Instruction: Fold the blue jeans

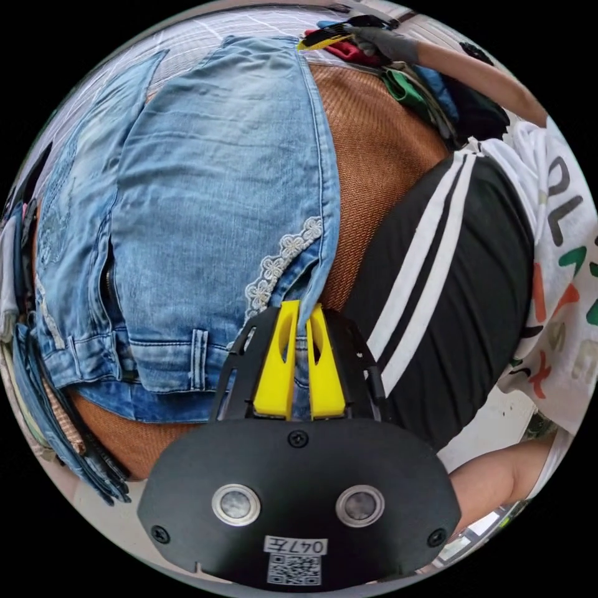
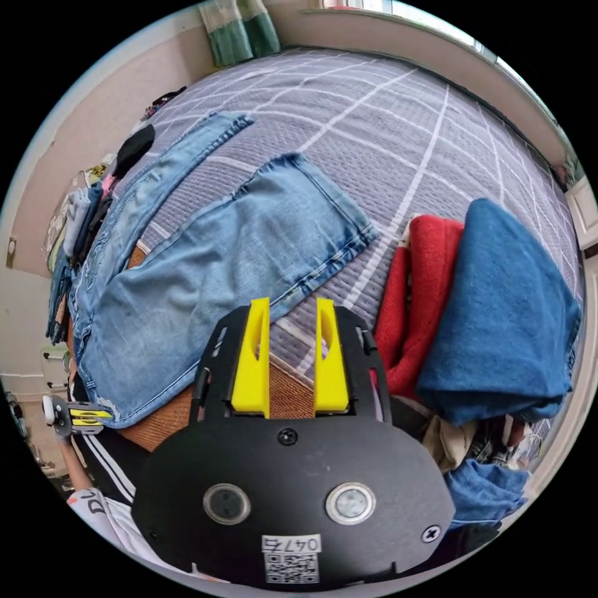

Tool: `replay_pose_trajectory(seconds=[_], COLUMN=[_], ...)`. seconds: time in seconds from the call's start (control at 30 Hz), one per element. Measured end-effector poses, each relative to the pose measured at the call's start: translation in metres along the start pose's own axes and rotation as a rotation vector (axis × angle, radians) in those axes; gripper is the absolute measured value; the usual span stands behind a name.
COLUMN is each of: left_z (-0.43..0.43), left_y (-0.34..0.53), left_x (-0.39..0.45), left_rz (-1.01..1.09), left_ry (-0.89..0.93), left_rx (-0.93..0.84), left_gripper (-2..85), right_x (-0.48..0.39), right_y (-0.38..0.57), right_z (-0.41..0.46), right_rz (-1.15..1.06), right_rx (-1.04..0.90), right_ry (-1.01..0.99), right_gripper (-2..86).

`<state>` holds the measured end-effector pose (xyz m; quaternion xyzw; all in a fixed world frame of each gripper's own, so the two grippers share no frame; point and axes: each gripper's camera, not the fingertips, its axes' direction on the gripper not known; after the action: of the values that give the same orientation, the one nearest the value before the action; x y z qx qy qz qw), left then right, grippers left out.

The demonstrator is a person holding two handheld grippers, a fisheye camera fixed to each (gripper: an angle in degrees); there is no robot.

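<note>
The left gripper (image 1: pixel 303 311) is pinching the waist edge of the blue jeans (image 1: pixel 212 205), probably to anchor them; beside the jeans' hem, the right gripper (image 2: pixel 291 311) is hovering, jaws wide

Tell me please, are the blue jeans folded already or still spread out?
Spread out. The blue jeans lie flat, both legs extended apart over the quilt; the left gripper pinches the waist edge.

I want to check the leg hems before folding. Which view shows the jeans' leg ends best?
The right gripper view: both legs of the jeans lie spread across the bed, hems in sight. The left gripper view shows the waist end, with the left tongs closed on its edge.
</note>
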<state>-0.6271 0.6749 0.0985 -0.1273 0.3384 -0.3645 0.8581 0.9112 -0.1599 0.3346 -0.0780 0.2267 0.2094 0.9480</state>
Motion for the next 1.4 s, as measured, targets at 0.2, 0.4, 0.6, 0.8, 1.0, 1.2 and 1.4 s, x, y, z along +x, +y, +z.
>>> replay_pose_trajectory(seconds=[0.2, 0.4, 0.6, 0.8, 1.0, 1.2, 1.4], left_z=[-0.015, -0.081, -0.03, 0.061, 0.082, 0.091, 0.073], left_y=[-0.005, 0.036, 0.033, -0.019, -0.03, -0.047, -0.022], left_x=[-0.004, -0.007, -0.073, -0.114, -0.129, -0.112, -0.103], left_rz=[0.004, -0.057, -0.182, -0.204, -0.233, -0.207, -0.29], left_ry=[0.007, -0.06, 0.052, 0.111, 0.154, 0.061, -0.02], left_rx=[0.019, 0.215, 0.215, -0.062, -0.055, -0.114, -0.051], left_gripper=[6.4, 6.8, 4.8, 1.9, 0.7, -0.1, -0.7], right_x=[-0.063, -0.124, -0.095, -0.076, -0.117, -0.161, -0.183], right_y=[-0.015, -0.058, -0.124, -0.195, -0.243, -0.264, -0.286], right_z=[-0.024, 0.005, 0.016, 0.016, 0.022, 0.006, -0.014], right_rz=[-0.272, -0.407, -0.241, -0.164, -0.468, -0.732, -0.835], right_rx=[0.21, 0.207, 0.205, 0.095, -0.052, -0.085, -0.147], right_ry=[-0.065, 0.055, 0.143, 0.081, 0.089, 0.213, 0.269], right_gripper=[1.7, 0.2, 0.5, 1.8, 5.5, 5.6, 4.3])
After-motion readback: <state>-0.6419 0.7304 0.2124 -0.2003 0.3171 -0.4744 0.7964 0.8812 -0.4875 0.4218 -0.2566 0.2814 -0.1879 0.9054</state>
